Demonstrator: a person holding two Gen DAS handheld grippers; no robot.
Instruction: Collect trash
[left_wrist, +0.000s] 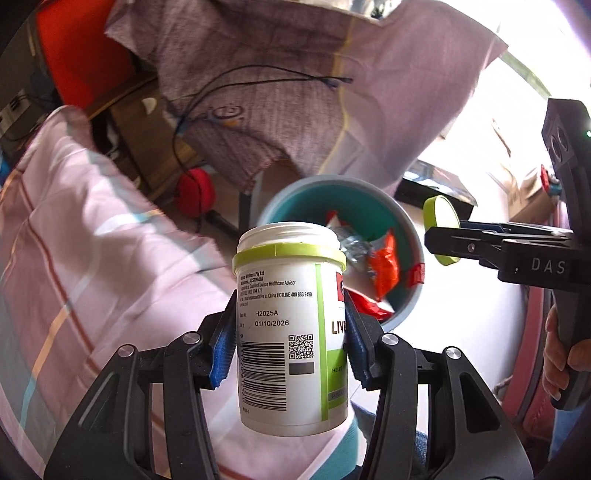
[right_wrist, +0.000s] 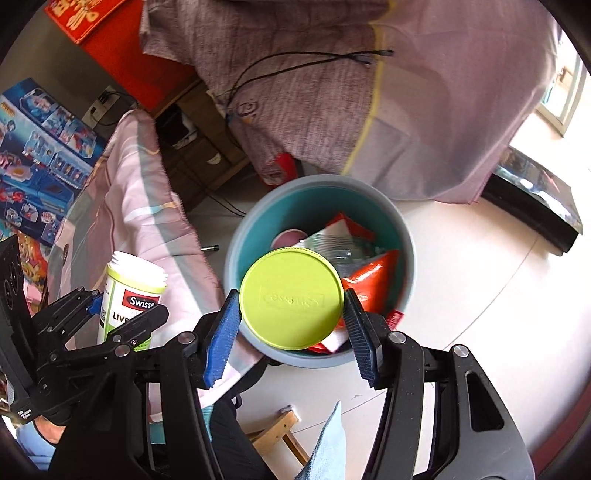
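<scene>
My left gripper (left_wrist: 290, 343) is shut on an open white supplement jar (left_wrist: 291, 325) with a green band, held upright. That jar (right_wrist: 127, 299) also shows at the left of the right wrist view, in the left gripper (right_wrist: 125, 314). My right gripper (right_wrist: 291, 317) is shut on the jar's round lime-green lid (right_wrist: 291, 299), its flat face toward the camera. The lid (left_wrist: 441, 229) and right gripper (left_wrist: 448, 240) appear at the right of the left wrist view. Below both stands a round grey bin (right_wrist: 406, 236) with a teal inside, holding red, orange and silver wrappers (right_wrist: 373, 280). The same bin (left_wrist: 406, 221) lies behind the jar.
A pink striped bedsheet (left_wrist: 92, 240) hangs at the left, a grey-purple cloth (right_wrist: 295, 81) with a black cable (right_wrist: 295, 59) lies above the bin. White floor (right_wrist: 480, 295) spreads to the right. A black flat box (right_wrist: 535, 195), a wooden stool (right_wrist: 284, 428) and a hand (left_wrist: 561, 354) are in view.
</scene>
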